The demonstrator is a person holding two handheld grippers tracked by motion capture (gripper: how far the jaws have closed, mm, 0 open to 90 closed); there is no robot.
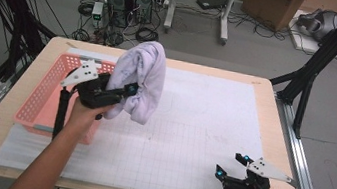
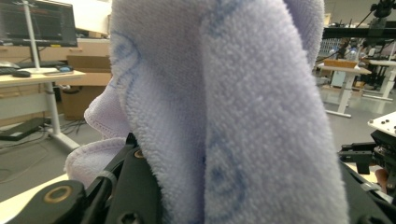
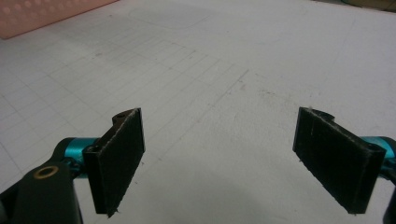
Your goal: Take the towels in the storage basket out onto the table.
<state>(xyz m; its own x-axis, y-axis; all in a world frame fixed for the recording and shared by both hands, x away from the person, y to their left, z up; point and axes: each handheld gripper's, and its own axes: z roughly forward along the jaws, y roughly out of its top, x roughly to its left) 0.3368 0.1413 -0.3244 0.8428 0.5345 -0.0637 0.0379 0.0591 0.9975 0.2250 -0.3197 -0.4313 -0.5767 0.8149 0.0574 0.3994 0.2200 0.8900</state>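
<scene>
Now the left gripper [image 1: 129, 91], left of centre in the high view, pinches the lilac towel [image 1: 141, 78] aloft beside the pink basket [image 1: 41, 101], letting it hang free. Lower right, the right gripper [image 1: 232, 167] waits over the white mat [image 1: 191, 128], jaws spread wide, empty.

No lettering, label, brand or number can be read anywhere: the dark monitor screen [image 2: 37, 22] behind the lilac terry towel [image 2: 224, 107] is too blurred.
</scene>
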